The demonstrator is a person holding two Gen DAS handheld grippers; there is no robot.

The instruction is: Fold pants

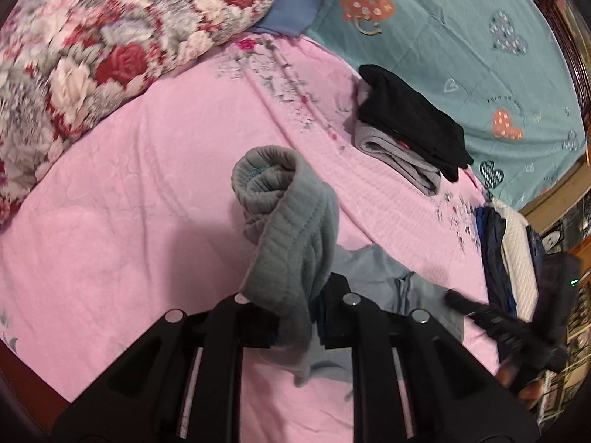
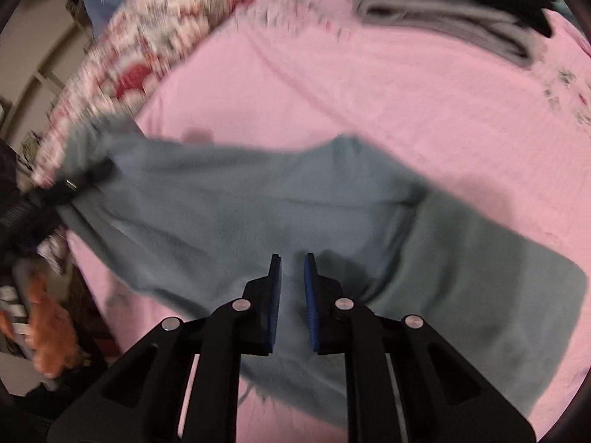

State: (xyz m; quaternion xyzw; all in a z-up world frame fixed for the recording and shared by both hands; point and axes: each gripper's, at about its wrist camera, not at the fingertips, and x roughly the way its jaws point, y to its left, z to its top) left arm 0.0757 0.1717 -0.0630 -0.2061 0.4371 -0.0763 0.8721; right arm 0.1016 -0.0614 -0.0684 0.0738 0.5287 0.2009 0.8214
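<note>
Left wrist view — ribbed, fleecy grey pants (image 1: 291,221) bunched between left gripper (image 1: 295,317) fingers

The pants (image 2: 229,199) are soft matt grey-blue fleece with a ribbed waistband; beneath them, the pink bedspread (image 1: 122,192) looks embossed and matt.

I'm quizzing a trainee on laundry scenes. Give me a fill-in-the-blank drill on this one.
1. The left gripper is shut on the grey ____.
2. The bed sheet under the pants is ____.
3. On the folded stack, the top garment is ____.
4. The right gripper points down at the ____.

Missing words: pants; pink; black; pants
</note>
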